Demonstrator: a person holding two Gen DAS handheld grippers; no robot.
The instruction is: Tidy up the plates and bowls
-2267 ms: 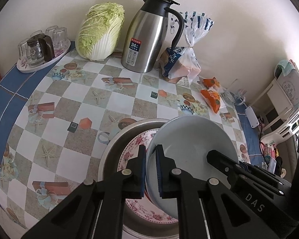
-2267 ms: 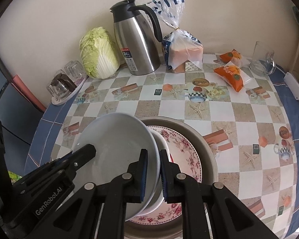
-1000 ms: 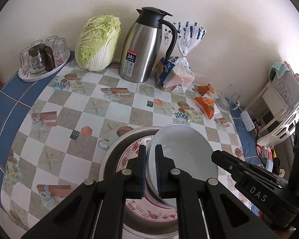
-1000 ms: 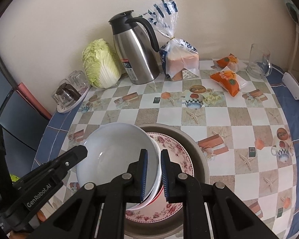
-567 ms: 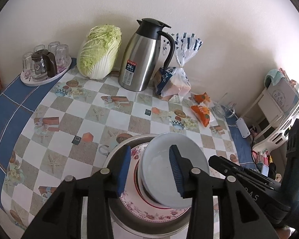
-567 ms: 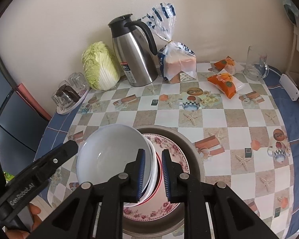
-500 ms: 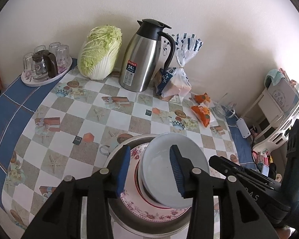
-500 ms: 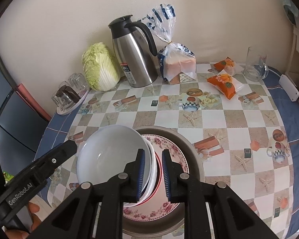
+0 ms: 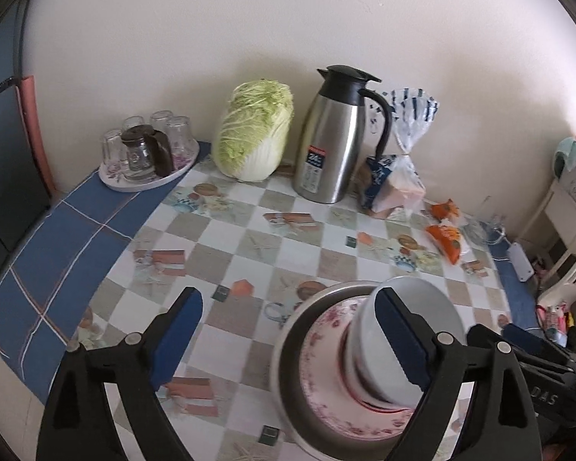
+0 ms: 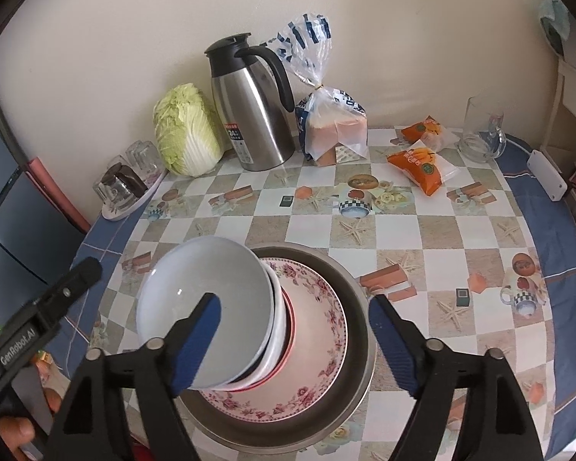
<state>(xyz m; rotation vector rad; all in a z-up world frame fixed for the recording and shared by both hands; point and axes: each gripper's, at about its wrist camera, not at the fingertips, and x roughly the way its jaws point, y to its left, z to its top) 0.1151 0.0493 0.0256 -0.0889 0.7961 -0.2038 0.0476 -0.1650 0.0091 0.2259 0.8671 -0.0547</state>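
My right jaws: opening, spread wide; the white bowl's rim lies between the 2 blue pads, and neither pad presses on it.
My left jaws: opening too, spread wide; the right pad stands in front of the bowl's wall, the left pad hangs over bare checked cloth; nothing is gripped.
White bowl: sits tilted on top of a stack of smaller bowls, its mouth leaning toward my left side.
Stack below: red-rimmed bowls rest on a floral plate, which lies inside a metal basin.
Worktop: round, covered in a checked cloth with a blue border; the basin sits at its near edge.
Middle of worktop: 2 orange snack packets to the right, well apart from the basin.
Far edge, by the wall: steel thermos jug, bagged bread just right of it, cabbage just left, a tray of upturned glasses further left, a glass mug far right.
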